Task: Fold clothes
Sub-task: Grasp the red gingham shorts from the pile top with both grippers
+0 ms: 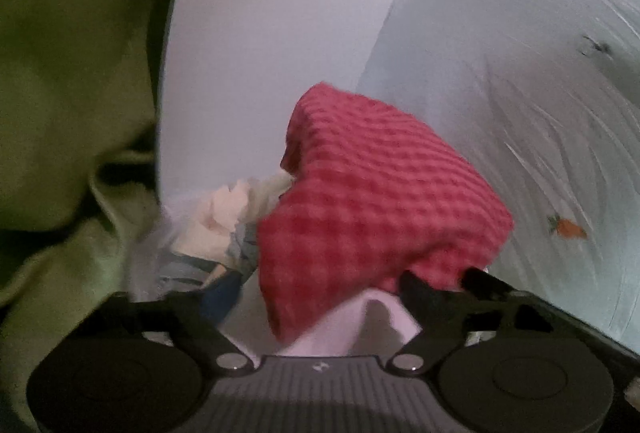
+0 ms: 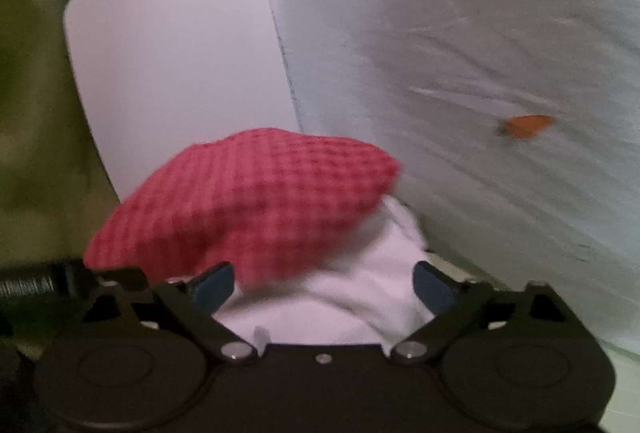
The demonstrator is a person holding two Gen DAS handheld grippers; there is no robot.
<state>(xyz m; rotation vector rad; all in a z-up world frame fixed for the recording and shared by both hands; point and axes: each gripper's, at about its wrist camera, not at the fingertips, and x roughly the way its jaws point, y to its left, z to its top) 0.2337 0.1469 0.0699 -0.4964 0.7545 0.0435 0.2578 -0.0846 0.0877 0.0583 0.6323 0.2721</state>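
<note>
A folded red waffle-weave cloth [image 1: 376,189] lies on a white garment [image 1: 360,325] right in front of my left gripper [image 1: 320,289]. Its fingers stand wide apart on either side of the stack, and the right finger [image 1: 424,289] touches the red cloth's near edge. In the right wrist view the red cloth [image 2: 248,201] rests on the white garment [image 2: 340,293] between the blue pads [image 2: 214,283] of my right gripper [image 2: 324,281], which is open around the stack. Both views are blurred.
A white board [image 2: 176,65] stands behind the stack. A pale sheet with small orange carrot prints [image 2: 480,73] spreads to the right. Green fabric [image 1: 60,73] fills the left. A crumpled cream and blue cloth [image 1: 224,225] lies left of the red cloth.
</note>
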